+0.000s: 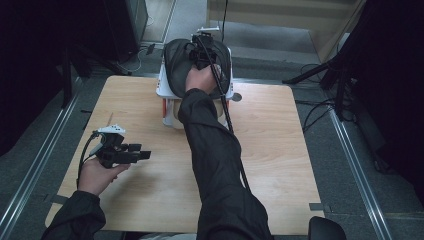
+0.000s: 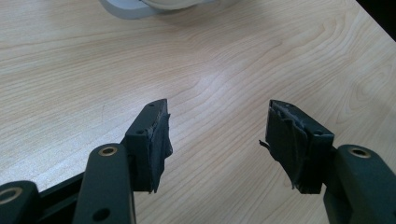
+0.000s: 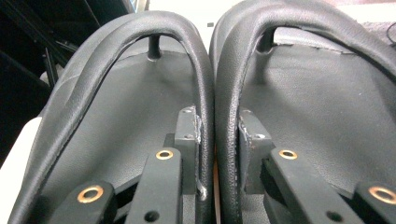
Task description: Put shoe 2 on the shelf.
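Right gripper view puts my right gripper (image 3: pixel 218 135) clamped on the two inner straps (image 3: pixel 219 84) of a pair of black sandals (image 3: pixel 140 107), one finger under each strap so they squeeze together. From the high view the sandals (image 1: pixel 177 62) sit on top of a white rack (image 1: pixel 161 89) at the far edge of the surface (image 1: pixel 280 150).

What worries me is the hold: I have only the thin, rounded straps, not the soles. If I lift quickly, I judge one strap could roll out from between the fingers and that sandal would drop, or the pair could swing and knock the rack.

My right arm is stretched well forward across the surface, wrist bent down over the rack. My left gripper (image 1: pixel 131 156) rests near the front left, well apart from the rack, lying level; in the left gripper view its fingers (image 2: pixel 156 142) stand wide apart over bare wood with nothing between them.
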A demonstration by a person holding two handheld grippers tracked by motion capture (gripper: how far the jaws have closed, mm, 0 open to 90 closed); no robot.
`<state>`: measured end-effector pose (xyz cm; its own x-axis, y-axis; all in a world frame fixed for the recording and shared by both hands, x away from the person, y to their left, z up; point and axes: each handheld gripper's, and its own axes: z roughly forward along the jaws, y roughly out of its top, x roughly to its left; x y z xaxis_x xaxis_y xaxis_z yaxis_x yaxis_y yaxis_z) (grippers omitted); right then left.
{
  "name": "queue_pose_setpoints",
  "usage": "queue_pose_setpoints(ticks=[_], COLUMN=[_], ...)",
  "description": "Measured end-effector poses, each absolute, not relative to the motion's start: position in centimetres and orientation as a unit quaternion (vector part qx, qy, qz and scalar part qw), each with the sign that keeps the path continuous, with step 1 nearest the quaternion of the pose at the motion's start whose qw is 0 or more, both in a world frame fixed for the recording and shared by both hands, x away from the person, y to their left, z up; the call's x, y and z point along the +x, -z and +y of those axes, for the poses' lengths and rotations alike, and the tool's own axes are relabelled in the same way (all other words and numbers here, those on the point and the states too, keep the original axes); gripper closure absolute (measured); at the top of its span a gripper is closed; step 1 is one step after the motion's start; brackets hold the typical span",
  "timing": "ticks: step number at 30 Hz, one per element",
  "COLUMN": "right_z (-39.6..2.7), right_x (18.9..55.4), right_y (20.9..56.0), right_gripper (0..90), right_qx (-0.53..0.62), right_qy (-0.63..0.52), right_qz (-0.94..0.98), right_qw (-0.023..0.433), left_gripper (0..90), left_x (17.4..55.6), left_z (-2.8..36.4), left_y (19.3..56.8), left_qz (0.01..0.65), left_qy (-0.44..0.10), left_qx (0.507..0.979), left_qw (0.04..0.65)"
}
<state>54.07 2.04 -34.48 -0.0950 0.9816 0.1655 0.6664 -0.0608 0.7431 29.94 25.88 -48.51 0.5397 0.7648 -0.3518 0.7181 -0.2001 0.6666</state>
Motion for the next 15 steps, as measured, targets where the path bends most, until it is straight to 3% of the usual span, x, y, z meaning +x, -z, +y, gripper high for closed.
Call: queue_pose_setpoints(ticks=[15], right_z=[2.18], right_x=[54.05], right_y=[34.46], right_gripper=[67.5], right_qx=[0.636], right_qy=[-0.369], right_qz=[0.644], right_qw=[0.21], left_gripper=[40.2], left_x=[29.93], left_z=[25.89], left_y=[48.49], left_qz=[0.478], left_qy=[-0.028], left_qx=[0.774], left_qw=[0.414])
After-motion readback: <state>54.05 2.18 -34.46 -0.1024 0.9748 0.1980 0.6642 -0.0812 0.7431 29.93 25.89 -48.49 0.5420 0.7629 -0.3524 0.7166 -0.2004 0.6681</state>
